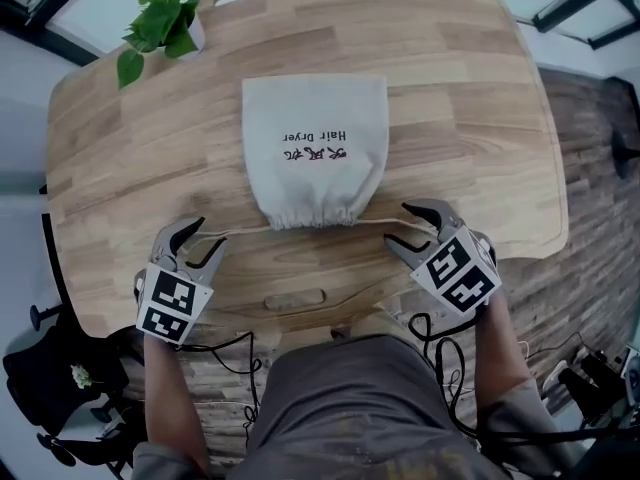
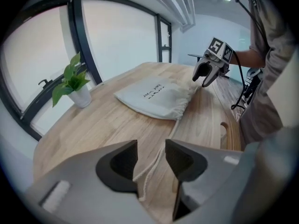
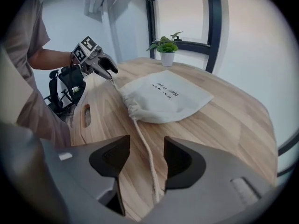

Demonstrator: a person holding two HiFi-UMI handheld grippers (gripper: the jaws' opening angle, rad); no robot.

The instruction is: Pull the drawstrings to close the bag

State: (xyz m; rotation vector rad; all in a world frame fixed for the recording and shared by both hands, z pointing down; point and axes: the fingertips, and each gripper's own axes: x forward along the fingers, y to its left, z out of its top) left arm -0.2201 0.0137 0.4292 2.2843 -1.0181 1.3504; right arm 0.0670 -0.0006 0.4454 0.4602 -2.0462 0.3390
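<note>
The top edge of the head view cuts off the plant (image 1: 158, 18). The near end of the left drawstring (image 2: 158, 157) disappears behind the left gripper (image 2: 151, 146), that of the right drawstring (image 3: 149, 157) behind the right gripper (image 3: 146, 143). The contents of the bag (image 1: 315, 153) are hidden.

Tabletop (image 1: 480, 88): bare wood on both sides of the bag (image 1: 315, 148) and beyond it toward the far edge; a gripper can pass there. Bag lies flat at centre, mouth toward the near edge. Potted plant (image 1: 160, 18) stands upright in the far left corner, well apart from the bag. Near strip: two cords (image 1: 240, 230) run out from the bag mouth, one to the left gripper (image 1: 205, 236), one to the right gripper (image 1: 398, 224). Each has its jaws apart with a cord lying loose in the gap. A cut-out slot (image 1: 295, 298) lies between the grippers.
</note>
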